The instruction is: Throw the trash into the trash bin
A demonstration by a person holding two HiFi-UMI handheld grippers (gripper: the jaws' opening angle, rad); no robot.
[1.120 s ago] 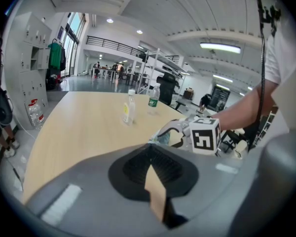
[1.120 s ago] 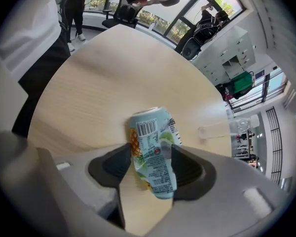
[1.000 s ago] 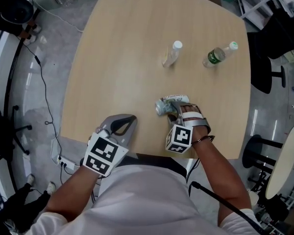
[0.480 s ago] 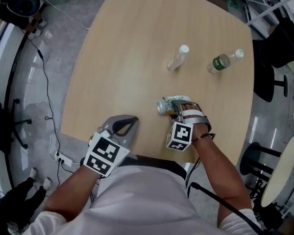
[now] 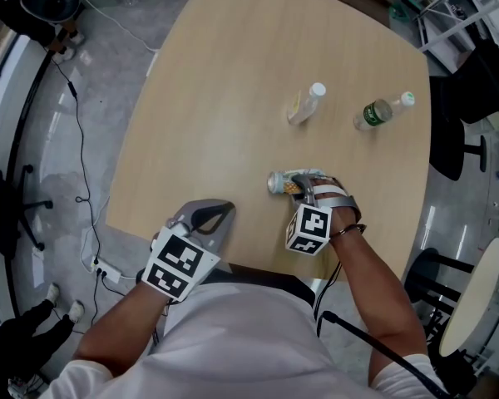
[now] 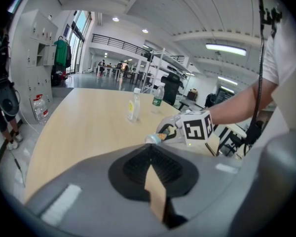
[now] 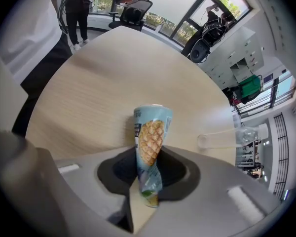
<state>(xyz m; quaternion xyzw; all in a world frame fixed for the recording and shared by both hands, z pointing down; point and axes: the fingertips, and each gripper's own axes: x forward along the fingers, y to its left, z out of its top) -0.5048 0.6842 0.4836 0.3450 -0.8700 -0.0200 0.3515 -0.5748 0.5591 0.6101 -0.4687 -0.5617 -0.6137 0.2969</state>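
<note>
The crumpled light-blue snack wrapper with a pineapple print (image 5: pixel 283 182) sits near the table's 5 o'clock edge in the head view. It is pinched in the right gripper (image 5: pixel 303 191). In the right gripper view we see the wrapper (image 7: pixel 150 147) squeezed narrow where the two grey jaws bear on it, its wider printed end sticking out past the tips toward 12 o'clock. Those jaws have just been closing, and they now clench the wrapper. We cannot tell whether its far end rests on the wood or hangs just above it.

The light wooden table with rounded corners (image 5: pixel 216 98) carries two more things, well apart from the wrapper. At 12 o'clock from it lies a clear plastic bottle with a white cap (image 5: pixel 304 105). At 1 o'clock lies a clear plastic bottle with a green label and white cap (image 5: pixel 382 112).

At 8 o'clock from the wrapper, the left gripper (image 5: pixel 220 210) rests at the table's near edge. Its jaws are brought together at the tips, with nothing between them. In the left gripper view we look across the wood at the right gripper and the wrapper (image 6: pixel 153 138).
</note>
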